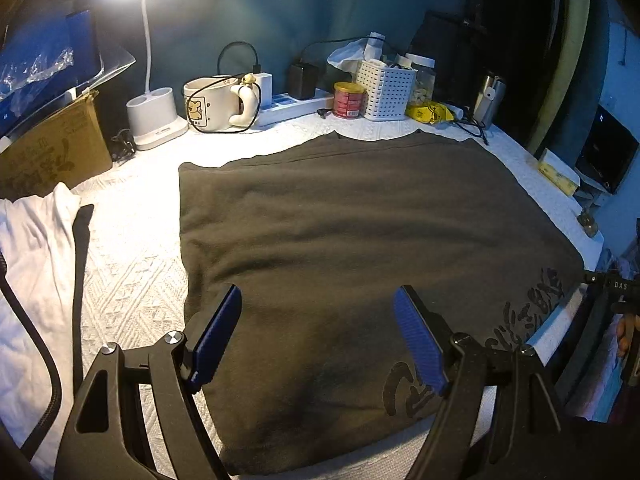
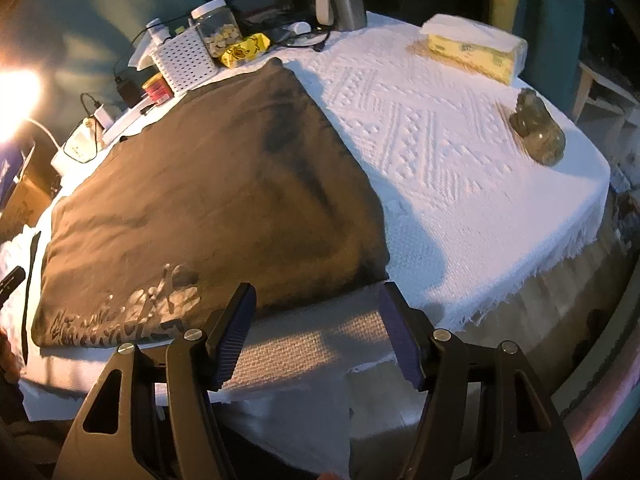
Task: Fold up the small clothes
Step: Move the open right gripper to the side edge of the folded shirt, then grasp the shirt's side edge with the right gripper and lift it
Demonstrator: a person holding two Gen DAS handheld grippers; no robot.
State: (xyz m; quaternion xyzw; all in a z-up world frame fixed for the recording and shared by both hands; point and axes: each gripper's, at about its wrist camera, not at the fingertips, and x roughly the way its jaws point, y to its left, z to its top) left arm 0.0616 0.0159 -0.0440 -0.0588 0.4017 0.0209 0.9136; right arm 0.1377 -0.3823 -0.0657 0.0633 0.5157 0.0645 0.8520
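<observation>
Dark garment (image 1: 360,240) folded flat on desk (image 2: 460,160): soft, limp, light. Pinch stacked layers at lower-right corner. Left tool (image 1: 318,334), right tool (image 2: 316,332) both apart, empty.

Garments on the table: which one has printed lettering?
The dark folded garment in the middle; its near edge carries a print, while the white garment at the left shows none.

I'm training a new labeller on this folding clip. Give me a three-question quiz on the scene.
1. True or false: the left hand-held gripper is clamped on the dark garment.
2. What lies right of the garment: A) tissue box B) mug C) lamp?
3. Fill in: the garment's print is near its ___ edge.

Key: 1 false, both grippers are open; 2 A; 3 near.
</observation>
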